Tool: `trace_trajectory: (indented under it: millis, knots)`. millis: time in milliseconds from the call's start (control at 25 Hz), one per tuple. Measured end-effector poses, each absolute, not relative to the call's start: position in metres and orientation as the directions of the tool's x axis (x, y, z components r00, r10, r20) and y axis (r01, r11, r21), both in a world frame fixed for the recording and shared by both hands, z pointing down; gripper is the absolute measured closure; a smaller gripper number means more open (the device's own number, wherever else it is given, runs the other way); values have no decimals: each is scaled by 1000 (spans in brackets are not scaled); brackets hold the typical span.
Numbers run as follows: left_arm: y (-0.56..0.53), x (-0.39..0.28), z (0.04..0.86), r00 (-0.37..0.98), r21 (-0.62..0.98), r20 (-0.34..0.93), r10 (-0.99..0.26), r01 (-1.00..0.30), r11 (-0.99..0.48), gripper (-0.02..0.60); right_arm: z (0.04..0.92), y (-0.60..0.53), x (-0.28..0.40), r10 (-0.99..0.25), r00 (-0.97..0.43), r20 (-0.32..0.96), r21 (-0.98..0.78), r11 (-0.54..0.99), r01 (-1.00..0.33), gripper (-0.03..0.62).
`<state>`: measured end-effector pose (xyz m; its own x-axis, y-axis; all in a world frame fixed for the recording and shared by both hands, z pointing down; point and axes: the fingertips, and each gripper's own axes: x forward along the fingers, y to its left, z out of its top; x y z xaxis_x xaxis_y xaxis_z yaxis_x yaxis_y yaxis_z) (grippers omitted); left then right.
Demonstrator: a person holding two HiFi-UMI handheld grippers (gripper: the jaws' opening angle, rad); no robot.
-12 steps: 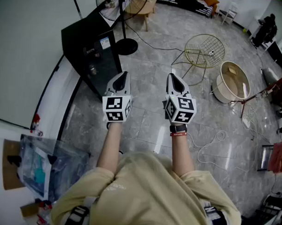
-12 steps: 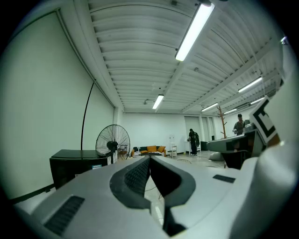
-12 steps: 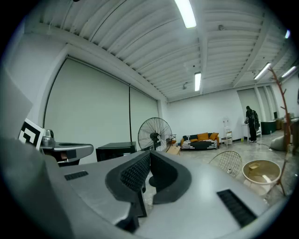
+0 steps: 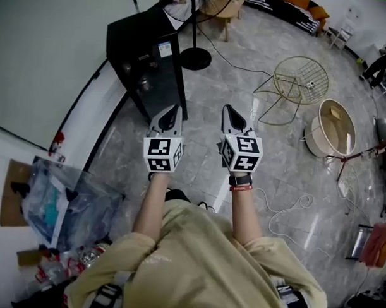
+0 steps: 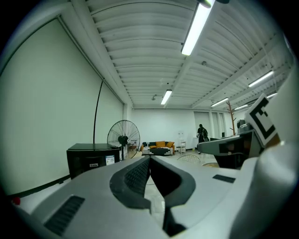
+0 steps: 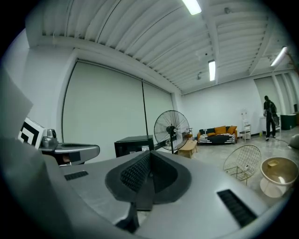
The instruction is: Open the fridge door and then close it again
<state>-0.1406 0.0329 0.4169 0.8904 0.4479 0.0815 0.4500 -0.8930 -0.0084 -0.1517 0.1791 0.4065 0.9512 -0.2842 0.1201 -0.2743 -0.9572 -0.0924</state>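
Observation:
A small black fridge (image 4: 149, 63) stands against the white wall at the upper left of the head view, its door closed. It also shows as a low black box in the left gripper view, fridge (image 5: 91, 156), and in the right gripper view, fridge (image 6: 133, 145). My left gripper (image 4: 172, 111) is held level just in front of the fridge's near corner, jaws shut and empty. My right gripper (image 4: 228, 111) hangs beside it to the right, over the grey floor, also shut with nothing between its jaws.
A standing fan (image 4: 195, 55) is behind the fridge. A wire-frame chair (image 4: 296, 81) and a round tub (image 4: 333, 127) sit on the floor to the right, with a white cable (image 4: 286, 207) nearer me. A plastic-covered bundle (image 4: 58, 205) lies at lower left.
The fridge and the floor objects have shifted down and right in the head view, so I have come closer to the fridge. Both grippers stay shut and side by side.

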Motion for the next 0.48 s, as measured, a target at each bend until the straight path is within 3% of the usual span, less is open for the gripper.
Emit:
trace_trajectory:
  millis: [480]
  knots:
    - [-93, -84, 441, 947, 28, 104, 302, 301, -953, 561, 433, 32, -78, -499, 851, 164, -84, -867, -492, 571]
